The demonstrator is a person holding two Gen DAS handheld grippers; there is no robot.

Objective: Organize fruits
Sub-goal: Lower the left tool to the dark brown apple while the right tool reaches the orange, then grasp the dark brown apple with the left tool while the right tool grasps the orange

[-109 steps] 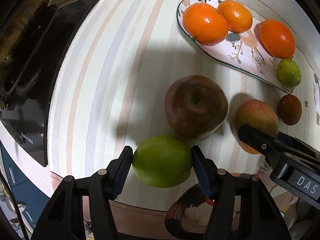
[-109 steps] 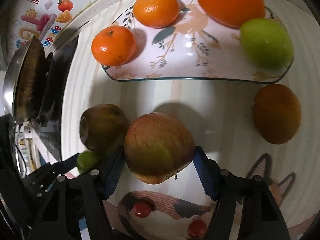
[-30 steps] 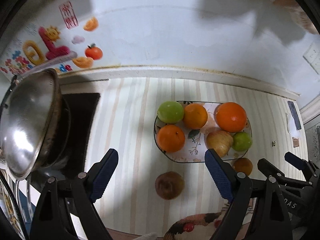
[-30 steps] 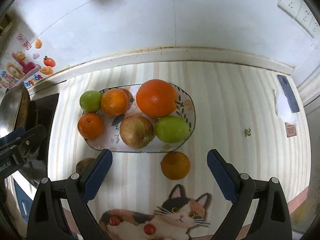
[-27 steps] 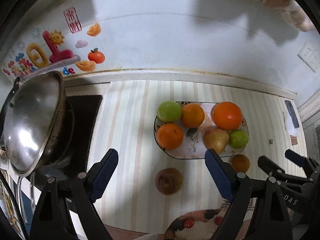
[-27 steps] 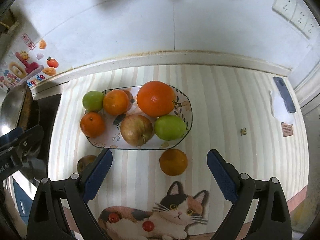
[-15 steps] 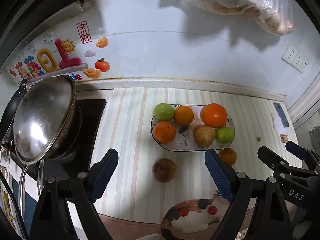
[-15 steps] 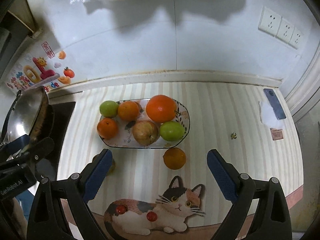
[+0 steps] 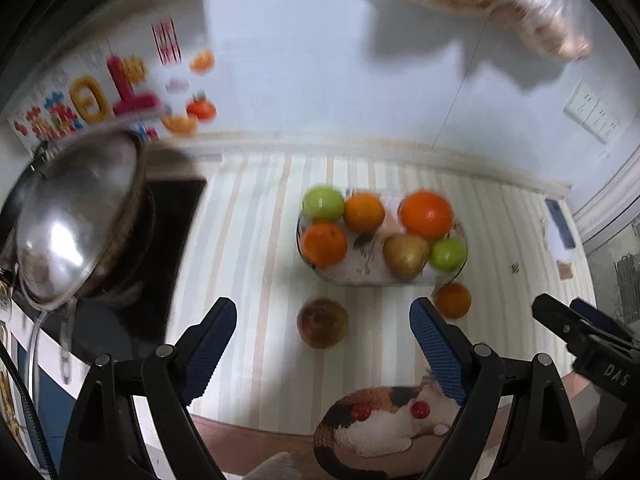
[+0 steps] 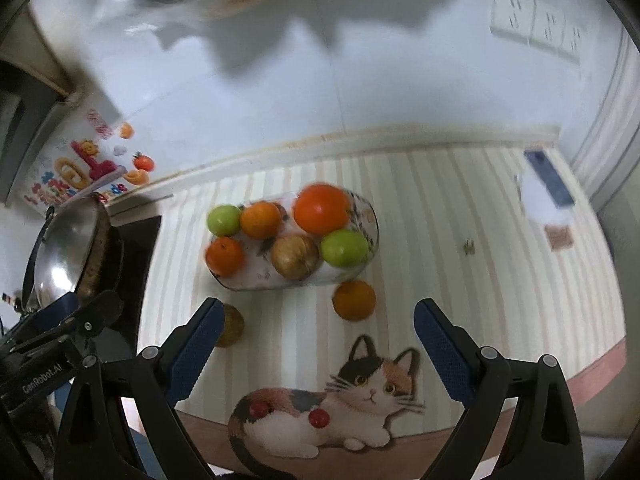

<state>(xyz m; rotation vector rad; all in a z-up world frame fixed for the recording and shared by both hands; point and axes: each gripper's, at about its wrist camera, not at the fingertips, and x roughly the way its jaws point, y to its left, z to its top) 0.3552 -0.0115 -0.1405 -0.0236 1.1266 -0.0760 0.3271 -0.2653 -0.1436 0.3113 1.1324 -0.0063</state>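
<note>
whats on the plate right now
Six fruits sit on the plate: two green apples, three oranges, and a brownish apple. The plate's painted pattern is mostly covered.

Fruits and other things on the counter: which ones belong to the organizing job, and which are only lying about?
Job: plate holding six fruits; brown apple and orange beside it on the mat.

Lying about: wok, phone, wall stickers.
</note>
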